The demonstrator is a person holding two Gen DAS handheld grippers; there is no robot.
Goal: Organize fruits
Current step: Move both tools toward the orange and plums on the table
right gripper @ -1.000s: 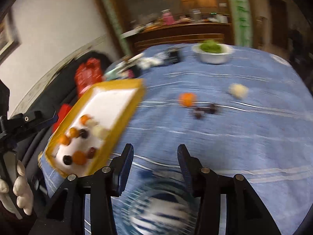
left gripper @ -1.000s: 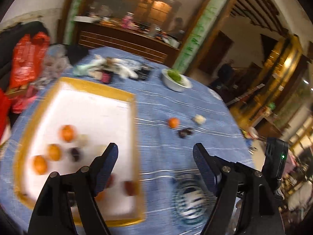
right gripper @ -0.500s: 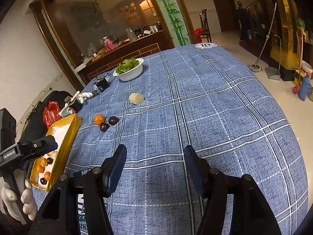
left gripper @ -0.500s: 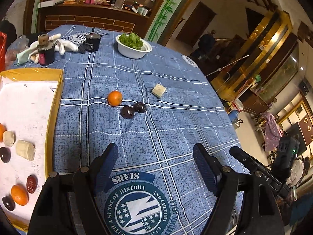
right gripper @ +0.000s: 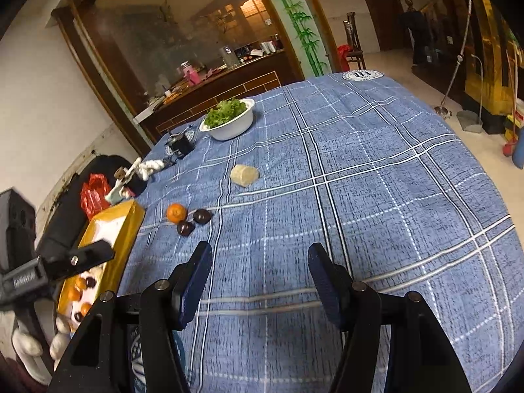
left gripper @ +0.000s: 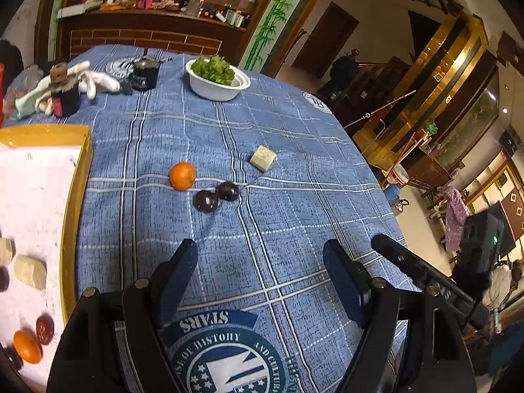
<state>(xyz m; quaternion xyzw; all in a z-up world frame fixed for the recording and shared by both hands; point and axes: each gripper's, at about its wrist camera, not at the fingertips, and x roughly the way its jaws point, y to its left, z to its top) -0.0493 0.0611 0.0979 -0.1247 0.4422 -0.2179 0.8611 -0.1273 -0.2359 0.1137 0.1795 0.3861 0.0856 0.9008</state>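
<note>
Left gripper (left gripper: 260, 257): lower centre of left wrist view, jaws spread wide, nothing between them, only blue checked cloth (left gripper: 294, 170) beneath.
Right gripper (right gripper: 258, 268): lower centre of right wrist view, jaws apart and empty, just been opening; bare cloth between the fingers.
Cloth emblem (left gripper: 229, 357): bottom edge of left view, round printed badge, directly under the left jaws.
Tray (left gripper: 77, 196): yellow-rimmed, white-floored, left edge of left view; holds an orange fruit (left gripper: 27, 346), dark fruits and pale chunks along the lower left. Seen also at left of right view.
Loose dark fruits: two, touching each other, mid-frame in left view; nearer one (left gripper: 205, 201), farther one (left gripper: 228, 191).
Loose orange fruit (left gripper: 182, 176): just left of and beyond the dark pair, apart from the tray.
Pale chunk (left gripper: 263, 158): right of the orange, a little farther off, alone.
White bowl of greens (left gripper: 216, 80): upper centre, well beyond the loose pieces; clutter of bottles and gloves at upper left.
Step in hand, judged: between picks, both claws free, approach to the four pieces not yet in the tray.
Next move, judged: advance one claw over the nearest dark fruit, straddle it alone without nudging its neighbour, close gently; round fruit likely to roll.
</note>
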